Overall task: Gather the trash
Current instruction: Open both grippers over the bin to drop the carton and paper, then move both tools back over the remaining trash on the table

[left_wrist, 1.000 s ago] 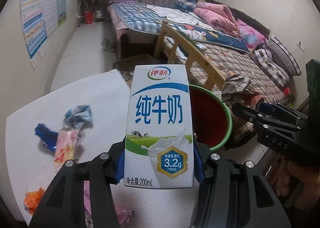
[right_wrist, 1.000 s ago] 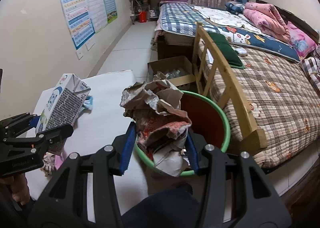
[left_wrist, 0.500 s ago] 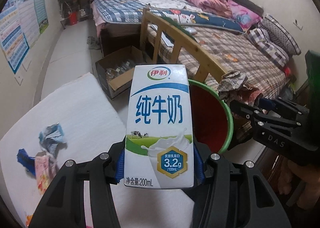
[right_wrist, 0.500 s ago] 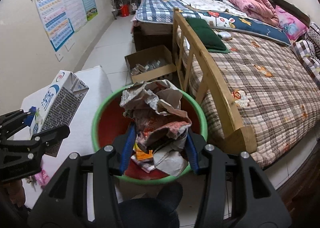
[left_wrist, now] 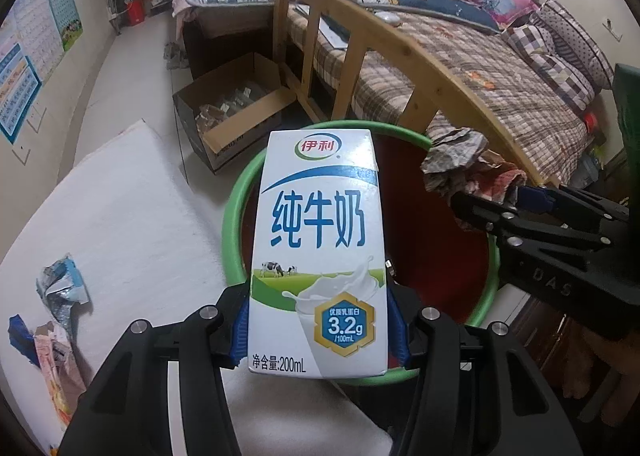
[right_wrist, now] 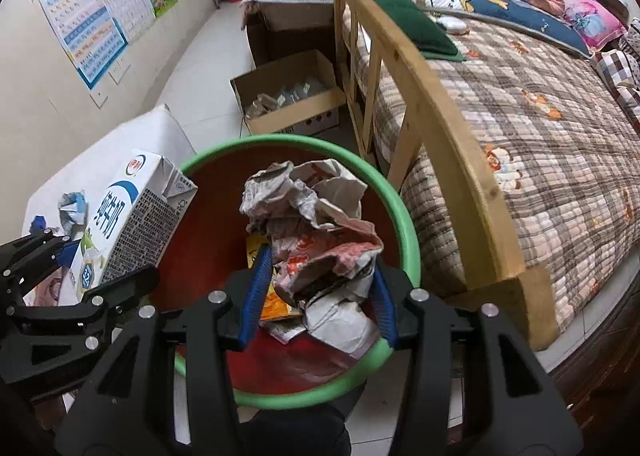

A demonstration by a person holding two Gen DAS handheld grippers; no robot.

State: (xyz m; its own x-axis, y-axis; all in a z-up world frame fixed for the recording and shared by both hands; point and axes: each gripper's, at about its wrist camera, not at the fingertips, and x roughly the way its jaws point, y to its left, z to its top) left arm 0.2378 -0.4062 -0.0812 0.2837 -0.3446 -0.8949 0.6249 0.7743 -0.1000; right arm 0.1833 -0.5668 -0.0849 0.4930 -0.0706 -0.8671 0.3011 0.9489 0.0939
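- The left tool (left_wrist: 318, 330) is clenched on the lower part of a milk carton (left_wrist: 318, 252), one blue pad on each side face; the carton stands upright in the grasp.
- The carton is held above the near-left rim of the bin (right_wrist: 406, 216), a red bin with a green rim.
- The right tool (right_wrist: 320, 296) is clenched on a crumpled paper wad (right_wrist: 316, 240), held over the bin's opening.
- Inside the bin, below the wad, lie an orange wrapper (right_wrist: 276, 302) and other paper scraps.
- The white surface (left_wrist: 132, 216) lies left of the bin; loose wrappers (left_wrist: 60, 296) rest on it, well apart from the bin.
- An open cardboard box (right_wrist: 288, 96) sits on the floor beyond the bin.
- The wooden bed frame (right_wrist: 444, 136) stands just right of the bin.
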